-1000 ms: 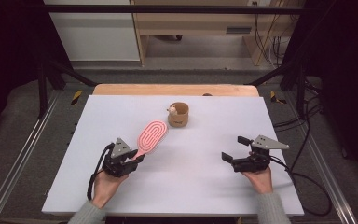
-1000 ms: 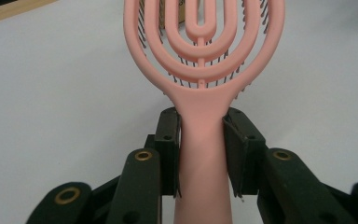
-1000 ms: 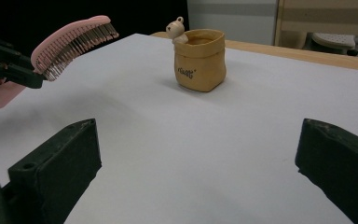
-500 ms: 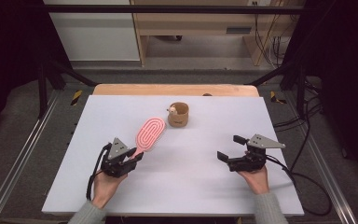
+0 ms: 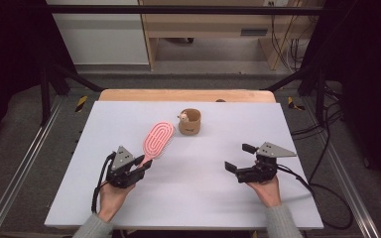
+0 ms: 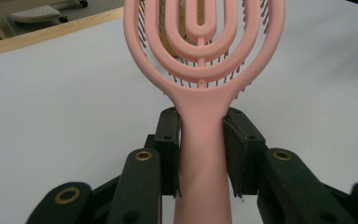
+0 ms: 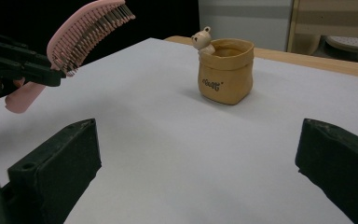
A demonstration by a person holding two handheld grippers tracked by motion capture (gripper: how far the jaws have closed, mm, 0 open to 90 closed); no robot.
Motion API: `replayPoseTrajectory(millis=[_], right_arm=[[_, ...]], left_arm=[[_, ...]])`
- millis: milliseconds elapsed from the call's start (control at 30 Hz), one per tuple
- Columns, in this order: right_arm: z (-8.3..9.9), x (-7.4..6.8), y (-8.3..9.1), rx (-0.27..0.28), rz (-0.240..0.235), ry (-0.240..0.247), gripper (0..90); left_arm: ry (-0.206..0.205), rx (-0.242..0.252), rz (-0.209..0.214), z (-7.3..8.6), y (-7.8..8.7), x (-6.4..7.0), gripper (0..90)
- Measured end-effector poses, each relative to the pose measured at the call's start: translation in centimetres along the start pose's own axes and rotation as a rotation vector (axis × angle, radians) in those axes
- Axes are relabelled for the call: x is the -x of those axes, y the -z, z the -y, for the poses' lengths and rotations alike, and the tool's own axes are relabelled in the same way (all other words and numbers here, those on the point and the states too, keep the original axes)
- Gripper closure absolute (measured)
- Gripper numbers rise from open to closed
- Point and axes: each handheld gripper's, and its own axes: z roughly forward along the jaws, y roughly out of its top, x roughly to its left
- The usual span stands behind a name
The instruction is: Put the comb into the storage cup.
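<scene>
Barely anything's shifted, left gripper point(image 5: 145, 164) still has its fingers clamped on the pink brush point(image 5: 157, 139) handle, head raised off the worktop point(image 5: 129, 114) by the bear cup point(image 5: 190, 122), right gripper point(image 5: 238, 158) gaping empty, so a tilt could clip that cup.

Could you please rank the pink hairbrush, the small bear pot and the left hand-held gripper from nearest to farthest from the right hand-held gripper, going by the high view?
1. Bear pot: ahead, to the left of the right hand-held gripper.
2. Pink hairbrush: farther left, lifted.
3. Left hand-held gripper: far left, clamping the brush handle. Items 2 and 3 are nearly level.
</scene>
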Motion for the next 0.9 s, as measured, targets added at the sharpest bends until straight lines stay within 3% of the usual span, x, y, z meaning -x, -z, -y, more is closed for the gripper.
replayPoseTrajectory(millis=[900], right_arm=[[-0.9,-0.8,-1.3,0.009,0.002,-0.03,0.5]], left_arm=[[-0.003,0.023,-0.004,-0.4,-0.3,0.8,68.6]])
